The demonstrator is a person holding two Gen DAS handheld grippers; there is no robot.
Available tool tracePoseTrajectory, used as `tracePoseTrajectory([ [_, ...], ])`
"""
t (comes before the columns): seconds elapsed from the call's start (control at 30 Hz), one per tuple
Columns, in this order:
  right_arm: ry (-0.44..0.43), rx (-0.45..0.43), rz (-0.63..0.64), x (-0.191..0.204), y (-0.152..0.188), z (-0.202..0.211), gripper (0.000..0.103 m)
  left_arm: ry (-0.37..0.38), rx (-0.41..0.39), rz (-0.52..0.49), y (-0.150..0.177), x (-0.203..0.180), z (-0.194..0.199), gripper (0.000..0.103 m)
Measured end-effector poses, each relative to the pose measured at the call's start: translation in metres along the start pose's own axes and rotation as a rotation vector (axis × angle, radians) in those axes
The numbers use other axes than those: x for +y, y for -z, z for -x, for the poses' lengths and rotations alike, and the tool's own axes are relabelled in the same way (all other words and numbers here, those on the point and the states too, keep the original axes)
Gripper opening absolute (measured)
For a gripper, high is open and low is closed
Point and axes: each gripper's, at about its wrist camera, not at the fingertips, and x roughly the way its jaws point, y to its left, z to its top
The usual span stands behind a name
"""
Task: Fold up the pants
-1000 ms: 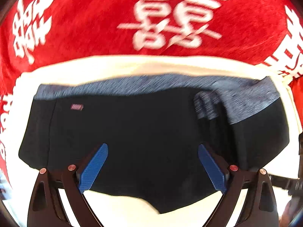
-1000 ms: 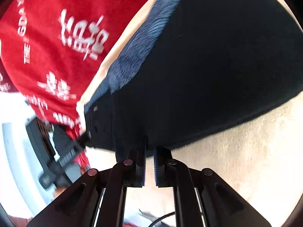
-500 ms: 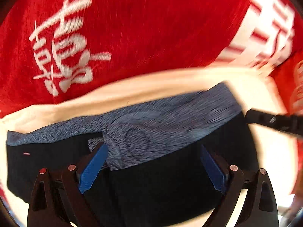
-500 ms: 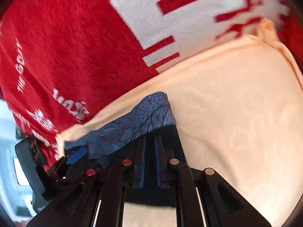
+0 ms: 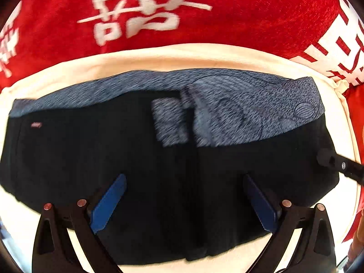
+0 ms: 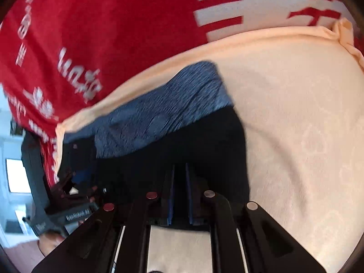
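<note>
pants (image 5: 68,159) below spread jaws, right jaws — pinching hem

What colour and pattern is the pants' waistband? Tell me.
Mottled blue-grey waistband on black pants; clearest in the left wrist view.

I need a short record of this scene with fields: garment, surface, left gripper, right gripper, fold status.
garment: black pants with blue-grey waistband, right part folded over the middle
surface: cream cloth on red blanket
left gripper: wide open over the pants, jaws have just been opening, nothing gripped
right gripper: shut on the pants' black fabric
fold status: partly folded
</note>
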Motion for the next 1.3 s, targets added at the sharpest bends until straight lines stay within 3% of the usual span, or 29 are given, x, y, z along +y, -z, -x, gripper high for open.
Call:
tracePoseTrajectory([
  [0.17, -0.028, 0.045, 0.021, 0.025, 0.013, -0.005, 0.011, -0.036, -0.011, 0.065, 0.022, 0.03, 0.032, 0.103],
  [0.23, -0.034, 0.066, 0.041, 0.037, 0.015, -0.006, 0.016, -0.067, -0.024, 0.084, 0.03, 0.037, 0.042, 0.103],
  [0.3, -0.028, 0.071, 0.084, 0.052, 0.015, -0.007, 0.035, -0.081, -0.032, 0.11, 0.04, 0.048, 0.051, 0.103],
  [0.37, -0.022, 0.067, 0.14, 0.069, 0.014, -0.007, 0.045, -0.079, -0.025, 0.142, 0.051, 0.064, 0.055, 0.103],
  [0.57, -0.026, 0.062, 0.121, 0.097, 0.011, -0.029, 0.046, -0.107, 0.032, 0.154, 0.07, 0.088, 0.047, 0.103],
  [0.7, 0.035, 0.093, 0.095, 0.112, 0.028, -0.058, 0.054, -0.113, 0.051, 0.141, 0.079, 0.116, 0.049, 0.103],
  [0.8, 0.08, 0.066, 0.118, 0.123, 0.036, -0.058, 0.056, -0.116, 0.051, 0.136, 0.084, 0.135, 0.053, 0.103],
  [1.07, 0.155, 0.103, 0.157, 0.145, 0.041, -0.061, 0.057, -0.108, 0.065, 0.164, 0.1, 0.187, 0.065, 0.103],
  [1.3, 0.233, 0.119, 0.181, 0.162, 0.043, -0.071, 0.065, -0.097, 0.065, 0.198, 0.112, 0.242, 0.069, 0.103],
])
